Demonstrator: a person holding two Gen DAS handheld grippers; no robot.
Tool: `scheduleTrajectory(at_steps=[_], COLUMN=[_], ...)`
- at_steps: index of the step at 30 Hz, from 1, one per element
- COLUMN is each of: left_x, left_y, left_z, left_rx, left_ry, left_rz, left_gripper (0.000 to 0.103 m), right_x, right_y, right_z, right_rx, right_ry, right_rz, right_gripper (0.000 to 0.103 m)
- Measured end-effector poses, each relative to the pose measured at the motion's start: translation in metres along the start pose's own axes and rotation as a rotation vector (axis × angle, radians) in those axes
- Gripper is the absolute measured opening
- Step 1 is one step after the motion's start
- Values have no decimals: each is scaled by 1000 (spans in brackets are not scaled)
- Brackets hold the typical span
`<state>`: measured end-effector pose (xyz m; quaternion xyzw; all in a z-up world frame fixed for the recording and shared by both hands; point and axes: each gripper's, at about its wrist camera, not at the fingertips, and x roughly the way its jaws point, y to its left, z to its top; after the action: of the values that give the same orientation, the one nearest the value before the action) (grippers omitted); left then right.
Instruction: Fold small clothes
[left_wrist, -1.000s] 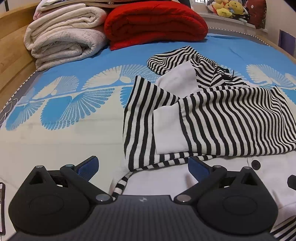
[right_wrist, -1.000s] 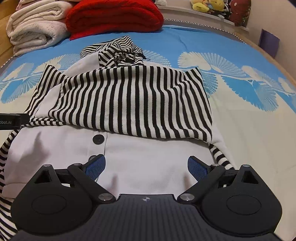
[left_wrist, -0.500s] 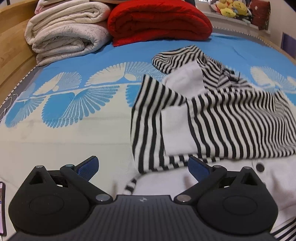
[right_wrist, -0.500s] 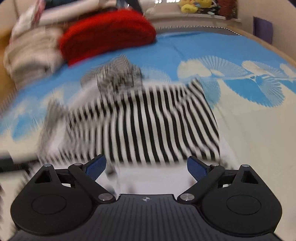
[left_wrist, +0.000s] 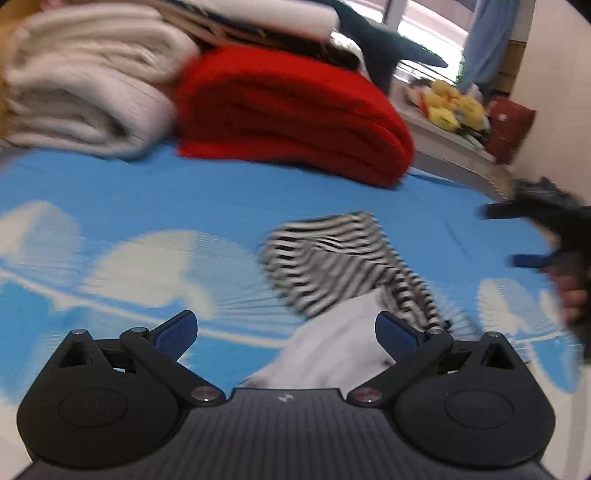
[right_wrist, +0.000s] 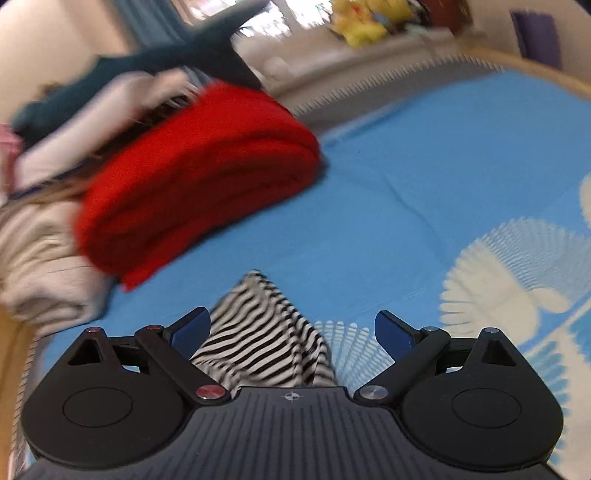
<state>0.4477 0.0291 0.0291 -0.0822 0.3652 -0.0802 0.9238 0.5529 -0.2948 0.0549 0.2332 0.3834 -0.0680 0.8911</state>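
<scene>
The small black-and-white striped garment (left_wrist: 332, 266) lies on the blue patterned bed, its striped hood end toward the far side and a white part (left_wrist: 332, 347) nearer me. My left gripper (left_wrist: 286, 330) is open and empty, above the white part. My right gripper (right_wrist: 291, 330) is open and empty, above the striped hood (right_wrist: 262, 332). The right gripper also shows at the right edge of the left wrist view (left_wrist: 546, 236), held in a hand. Both views are blurred by motion.
A folded red blanket (left_wrist: 288, 110) and rolled cream blankets (left_wrist: 81, 85) are stacked at the head of the bed. A dark plush shark (right_wrist: 155, 59) lies on top. Yellow plush toys (left_wrist: 450, 107) sit on a ledge behind. The blue bedsheet (right_wrist: 406, 206) spreads to the right.
Both grippers have moved forward over the garment toward its hood end and tilted up. The striped body and buttons have dropped out of view. Both stay open.
</scene>
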Motion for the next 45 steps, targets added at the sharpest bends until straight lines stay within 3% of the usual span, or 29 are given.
scheduleTrajectory(at_steps=[3, 6, 8, 9, 10, 11, 13, 15, 18, 19, 21, 22, 23, 24, 26, 27, 29, 33, 37, 40, 41, 42, 43, 45], left_x=[48, 76, 86, 88, 90, 91, 84, 74, 48, 41, 26, 20, 13, 8, -2, -8, -14, -17, 2, 39, 51, 61, 69, 65], left_y=[-17, -23, -16, -8, -1, 6, 23, 43, 68, 72, 78, 80, 82, 84, 84, 82, 74, 40, -7, -34, -38, -41, -42, -36], left_z=[10, 6, -1, -3, -3, -4, -4, -2, -5, -7, -18, -25, -32, -39, -51, -56, -56, -47, -38, -37, -38, -40, -41, -39], left_rx=[11, -1, -18, -24, -25, -26, -47, -102, -175, -178, -171, -166, -163, -166, -177, -183, -195, -201, -132, -73, -68, -60, -50, -93], left_ry=[63, 78, 98, 108, 116, 117, 109, 104, 88, 86, 95, 103, 116, 127, 151, 154, 154, 147, 218, 279, 297, 303, 323, 311], left_rz=[-104, -73, -61, -46, -28, -4, 38, 56, 50, 54, 66, 66, 65, 65, 59, 49, 18, -123, -263, -204, -179, -158, -172, -203], left_gripper=[103, 103, 103, 103, 103, 103, 103, 103, 103, 103, 103, 103, 103, 103, 103, 103, 103, 103, 103, 102, 98, 55, 2, 2], right_x=[60, 110, 133, 132, 131, 122, 76, 5, -113, -146, -197, -213, -223, -230, -237, -239, -241, -209, -148, -96, -82, -75, -76, -101], right_y=[8, 15, 24, 36, 48, 53, 53, 50, 32, 24, 3, -11, -24, -41, -65, -74, -91, -114, -122, -124, -124, -124, -121, -111], right_z=[-6, -23, -38, -48, -51, -47, -29, -18, -51, -76, -145, -185, -217, -250, -276, -273, -241, -171, -141, -142, -143, -148, -154, -162], right_rx=[-4, -4, -53, -154, -261, -263, -157, -117, -222, -291, -497, -591, -655, -711, -770, -754, -570, -146, -121, -109, -90, -97, -118, -195], right_ry=[42, 117, 168, 125, 126, 111, -33, -170, -231, -214, -80, 15, 90, 140, 135, 97, 7, -59, -8, 119, 171, 219, 229, 168], right_rz=[-37, -77, -123, -145, -125, -103, -33, 84, 304, 369, 469, 482, 447, 392, 286, 243, 212, 237, 211, 111, 99, 97, 95, 110], right_gripper=[96, 96, 88, 70, 12, 3, 5, 5, 5, 6, 15, 41, 59, 77, 75, 74, 75, 77, 86, 86, 80, 36, 7, 5])
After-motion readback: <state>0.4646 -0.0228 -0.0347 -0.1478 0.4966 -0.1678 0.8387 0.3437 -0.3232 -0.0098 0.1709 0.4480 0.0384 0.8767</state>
